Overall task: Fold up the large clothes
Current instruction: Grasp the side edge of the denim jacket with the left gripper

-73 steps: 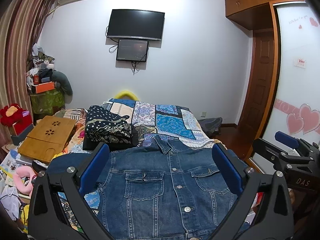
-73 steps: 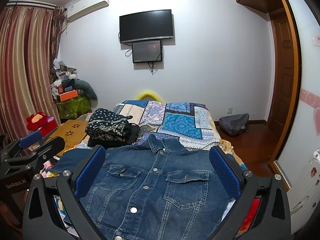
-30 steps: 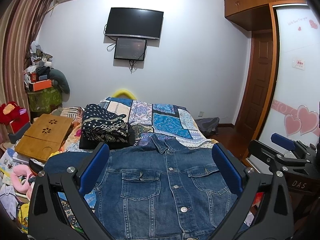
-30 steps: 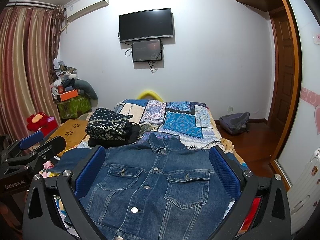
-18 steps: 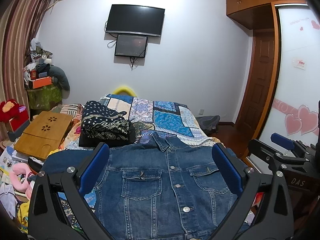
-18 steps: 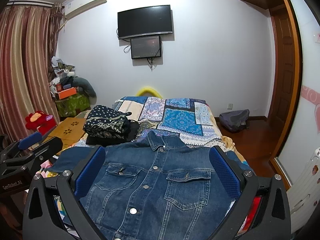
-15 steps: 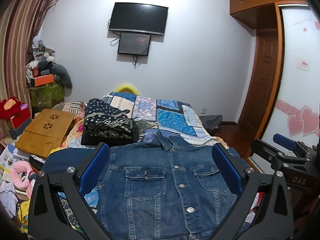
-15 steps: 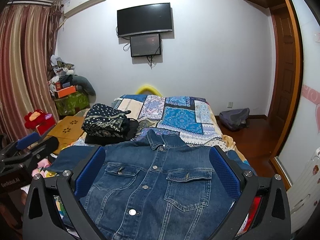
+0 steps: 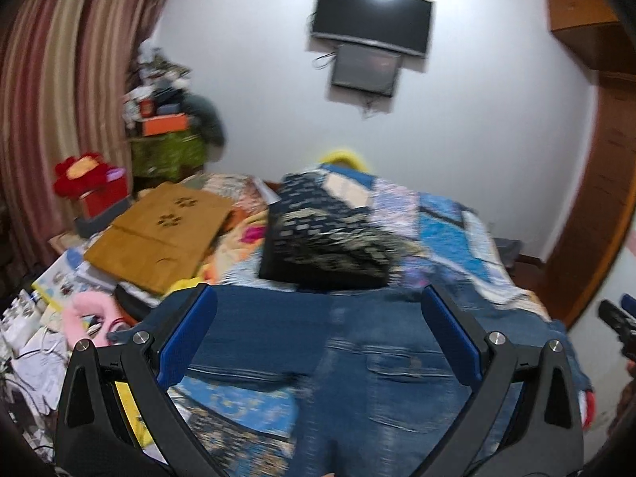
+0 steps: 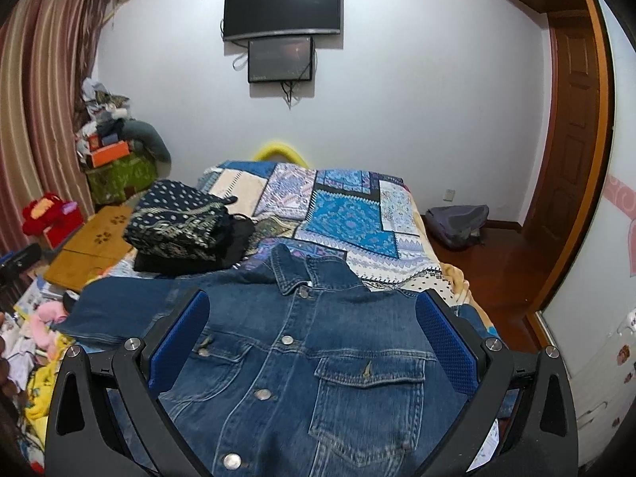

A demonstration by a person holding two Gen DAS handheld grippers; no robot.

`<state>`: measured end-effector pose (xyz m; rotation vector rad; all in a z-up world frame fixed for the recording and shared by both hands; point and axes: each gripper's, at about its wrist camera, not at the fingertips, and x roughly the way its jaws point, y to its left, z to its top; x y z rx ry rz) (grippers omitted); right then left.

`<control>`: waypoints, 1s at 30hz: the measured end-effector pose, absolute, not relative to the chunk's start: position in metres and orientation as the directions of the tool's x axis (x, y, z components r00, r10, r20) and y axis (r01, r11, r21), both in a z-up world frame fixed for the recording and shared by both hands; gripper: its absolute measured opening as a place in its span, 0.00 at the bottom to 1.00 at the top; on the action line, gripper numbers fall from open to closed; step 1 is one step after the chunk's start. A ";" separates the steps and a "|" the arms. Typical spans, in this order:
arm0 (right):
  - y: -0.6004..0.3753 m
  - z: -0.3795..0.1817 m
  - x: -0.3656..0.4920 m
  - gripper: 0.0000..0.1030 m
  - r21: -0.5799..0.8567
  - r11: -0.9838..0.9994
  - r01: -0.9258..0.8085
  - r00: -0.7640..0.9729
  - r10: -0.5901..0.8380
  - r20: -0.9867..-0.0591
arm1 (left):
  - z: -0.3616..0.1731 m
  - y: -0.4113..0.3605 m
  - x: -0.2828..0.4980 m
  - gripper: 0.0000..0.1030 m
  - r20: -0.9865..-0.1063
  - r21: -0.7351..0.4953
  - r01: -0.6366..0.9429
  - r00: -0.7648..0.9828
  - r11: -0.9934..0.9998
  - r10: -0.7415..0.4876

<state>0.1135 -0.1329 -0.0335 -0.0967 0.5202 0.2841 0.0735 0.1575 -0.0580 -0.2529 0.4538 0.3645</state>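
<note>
A blue denim jacket (image 10: 318,357) lies flat on the bed, front up and buttoned, with its collar at the far end. Its left sleeve (image 10: 119,310) is spread out sideways. My right gripper (image 10: 310,338) is open above the jacket's chest, holding nothing. In the blurred left wrist view, my left gripper (image 9: 318,334) is also open and hangs over the jacket (image 9: 381,377) near that sleeve and shoulder. The right gripper's tip (image 9: 620,330) shows at that view's right edge.
A stack of folded dark patterned clothes (image 10: 179,226) sits on the patchwork bedcover (image 10: 349,214) just beyond the jacket. A wooden lap tray (image 9: 159,234) and cluttered papers and toys lie to the left. A grey backpack (image 10: 457,218) is on the floor near the door.
The left wrist view has swung to the left and gone blurry, now facing the jacket's left sleeve side. The right gripper has edged closer over the jacket. Both stay open.
</note>
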 end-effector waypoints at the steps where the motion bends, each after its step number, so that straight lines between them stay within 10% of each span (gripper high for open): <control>1: -0.132 -0.037 0.119 1.00 -0.020 0.958 -0.286 0.826 0.236 -0.513 | -0.066 0.173 0.078 1.00 -0.491 -0.169 -0.410 0.824 0.896 0.284; 12: -0.118 -0.077 0.170 1.00 0.000 0.960 -0.281 0.729 0.214 -0.650 | -0.193 0.334 0.081 1.00 -0.747 -0.398 -0.639 0.642 0.658 0.172; 22: -0.113 -0.100 0.193 1.00 0.049 0.962 -0.268 0.661 0.221 -0.717 | -0.293 0.402 0.059 0.89 -0.716 -0.681 -0.664 0.693 0.308 -0.088; 25: -0.114 -0.102 0.198 1.00 0.062 0.962 -0.265 0.653 0.226 -0.723 | -0.310 0.413 0.063 0.80 -0.723 -0.681 -0.687 0.686 0.253 -0.082; 30: -0.120 -0.101 0.200 1.00 0.095 0.965 -0.243 0.652 0.235 -0.721 | -0.319 0.419 0.086 0.37 -0.813 -0.556 -0.769 0.581 0.315 -0.018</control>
